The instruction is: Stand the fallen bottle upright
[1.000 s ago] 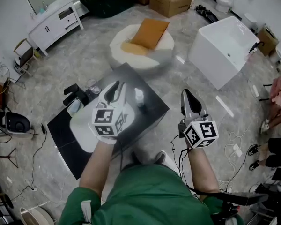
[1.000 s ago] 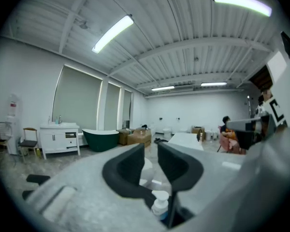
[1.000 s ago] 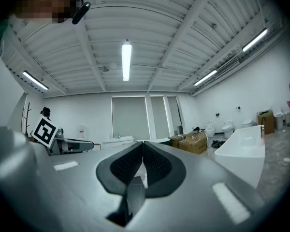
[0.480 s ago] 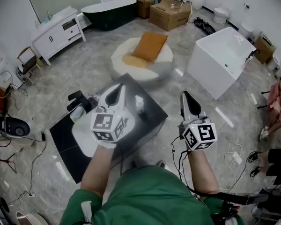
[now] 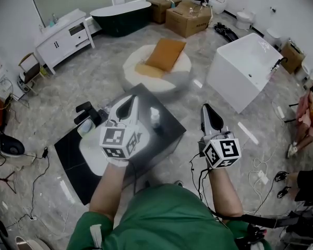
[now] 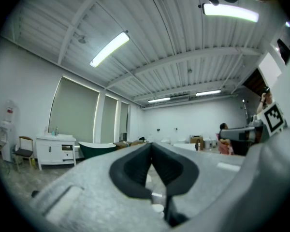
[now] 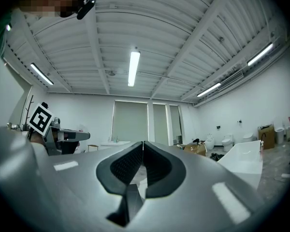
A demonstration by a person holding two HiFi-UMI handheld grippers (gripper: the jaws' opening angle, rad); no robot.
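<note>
Both tongs, left gripper (image 5: 129, 100) and right gripper (image 5: 206, 108), are pinched together and empty. Centre frame, the bottle (image 5: 155, 117) stands upright on the dark table (image 5: 169, 135). Looks done; next, simply back clear.

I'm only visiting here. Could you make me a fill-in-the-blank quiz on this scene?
1. The bottle on the black table stands ____.
2. The left tool and the right tool both have their jaws ____, gripping nothing.
3. The cushion on the round white seat is ____ in colour.
Missing words: upright; shut; orange.
</note>
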